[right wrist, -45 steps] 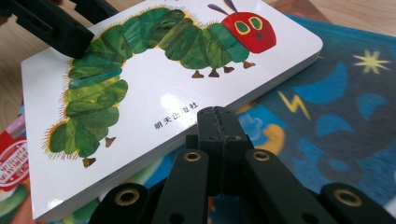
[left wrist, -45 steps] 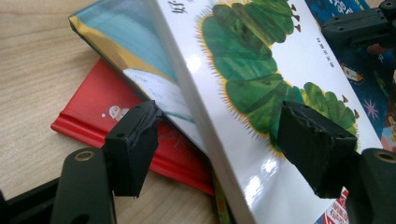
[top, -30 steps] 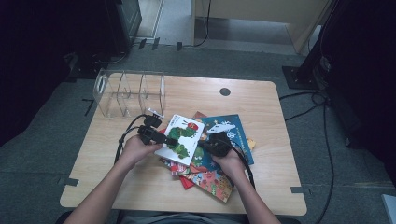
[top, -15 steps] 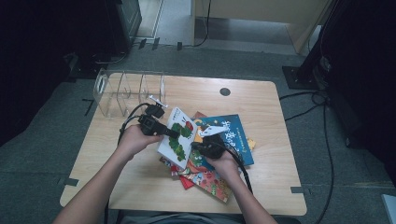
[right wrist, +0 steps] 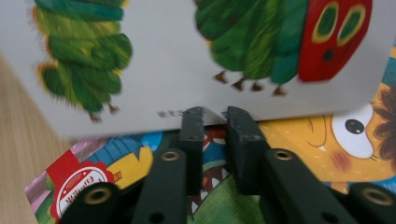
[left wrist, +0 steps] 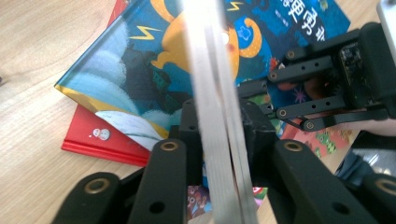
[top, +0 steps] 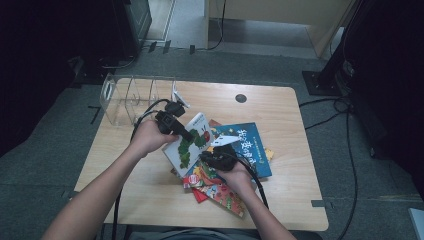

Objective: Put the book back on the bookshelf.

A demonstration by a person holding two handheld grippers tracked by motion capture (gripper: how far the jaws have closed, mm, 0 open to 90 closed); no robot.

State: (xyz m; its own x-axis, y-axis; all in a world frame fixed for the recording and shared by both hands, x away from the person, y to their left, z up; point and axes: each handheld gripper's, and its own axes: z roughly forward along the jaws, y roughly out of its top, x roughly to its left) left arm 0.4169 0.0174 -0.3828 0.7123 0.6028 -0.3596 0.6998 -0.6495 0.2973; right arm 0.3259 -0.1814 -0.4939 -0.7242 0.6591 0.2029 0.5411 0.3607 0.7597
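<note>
While the left claw [top: 186, 134] clamps the white caterpillar book [top: 189, 143] by its edge, jaws having just been closing on it, the book stands tilted above the pile of picture books [top: 227, 172] on the desk [top: 290, 200]. Left gripper view: page edges run between the jaws, pads pressing both sides. Right claw [top: 212, 157] sits at the book's lower edge; its jaws have just been opening, a narrow gap between them, nothing gripped in the right gripper view. Blue book [top: 250, 145] beneath carries yellow Chinese characters, too blurred to read. Small print on the white cover unreadable. Clear rack [top: 131, 97] stands at the desk's far left corner.
</note>
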